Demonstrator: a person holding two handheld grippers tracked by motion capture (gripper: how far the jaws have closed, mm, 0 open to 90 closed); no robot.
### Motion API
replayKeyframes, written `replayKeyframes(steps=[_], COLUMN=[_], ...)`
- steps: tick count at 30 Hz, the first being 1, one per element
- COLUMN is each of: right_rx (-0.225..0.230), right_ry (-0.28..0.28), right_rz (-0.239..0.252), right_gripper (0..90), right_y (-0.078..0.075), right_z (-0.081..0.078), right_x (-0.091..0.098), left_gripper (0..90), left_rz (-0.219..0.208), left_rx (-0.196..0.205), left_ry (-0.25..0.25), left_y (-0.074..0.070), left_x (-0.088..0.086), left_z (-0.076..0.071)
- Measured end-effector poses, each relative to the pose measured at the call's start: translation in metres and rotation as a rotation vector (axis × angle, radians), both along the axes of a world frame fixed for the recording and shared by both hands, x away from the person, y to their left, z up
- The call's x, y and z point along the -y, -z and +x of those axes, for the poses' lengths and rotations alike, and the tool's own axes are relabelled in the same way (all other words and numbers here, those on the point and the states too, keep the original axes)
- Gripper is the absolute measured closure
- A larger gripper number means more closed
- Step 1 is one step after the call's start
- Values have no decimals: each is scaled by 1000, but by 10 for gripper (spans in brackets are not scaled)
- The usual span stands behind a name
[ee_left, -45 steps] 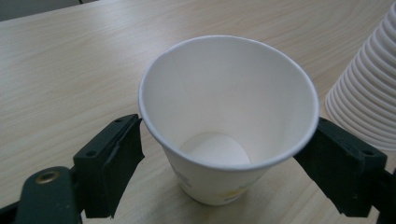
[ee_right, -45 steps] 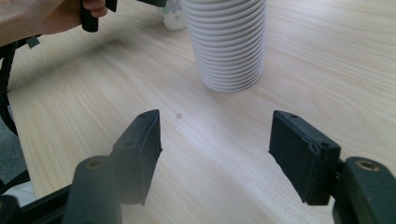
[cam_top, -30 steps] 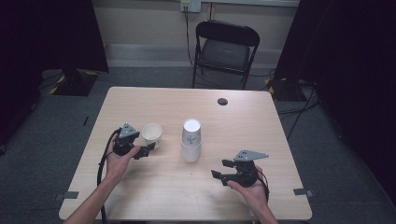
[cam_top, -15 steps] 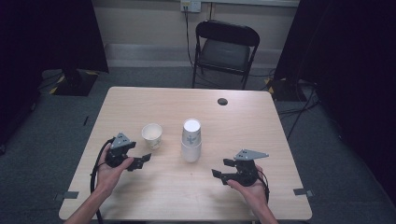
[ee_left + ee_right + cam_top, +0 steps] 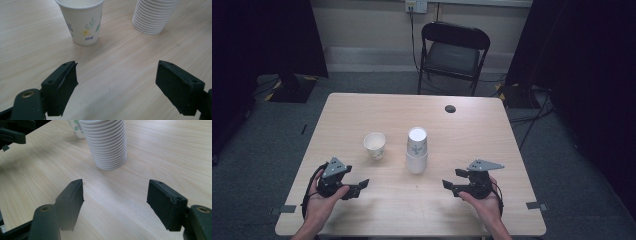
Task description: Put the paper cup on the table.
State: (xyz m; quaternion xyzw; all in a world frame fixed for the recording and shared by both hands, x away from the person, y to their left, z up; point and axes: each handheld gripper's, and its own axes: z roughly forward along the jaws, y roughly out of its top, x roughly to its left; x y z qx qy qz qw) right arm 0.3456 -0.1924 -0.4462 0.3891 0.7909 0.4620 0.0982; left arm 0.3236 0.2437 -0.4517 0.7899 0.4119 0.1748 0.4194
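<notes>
High view: nearest the person, the left gripper (image 5: 357,186) and the right gripper (image 5: 451,180) are held low over the wooden table (image 5: 492,135), jaws spread and empty; the right gripper's jaws have just been opening. Beyond them, a single floral paper cup (image 5: 375,145) stands upright, just beside an inverted stack of paper cups (image 5: 417,150). Bare tabletop lies between jaws and cups. Farther off, a cable grommet (image 5: 450,108) is set in the table, and a black folding chair (image 5: 453,55) stands behind.
</notes>
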Motion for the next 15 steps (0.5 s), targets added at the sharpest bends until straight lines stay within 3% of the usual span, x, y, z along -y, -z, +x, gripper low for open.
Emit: replayKeyframes(steps=[3,8,11,15], right_rx=[4,2,0,2], right_ry=[2,14,27,42], right_rz=[-1,-7,-20,-61], right_gripper=[292,289,285,283], right_y=[-1,0,2,7], right_z=[-1,-3,-9,-17], right_x=[2,6,12,23], left_gripper=[171,171,171,171], left_rz=[12,19,44,33], left_rx=[3,-32,-25,-33], left_ry=[2,23,23,1], left_y=[1,8,9,10], left_x=[-3,-8,-10,-16], left_z=[-11,-28,-27,-21])
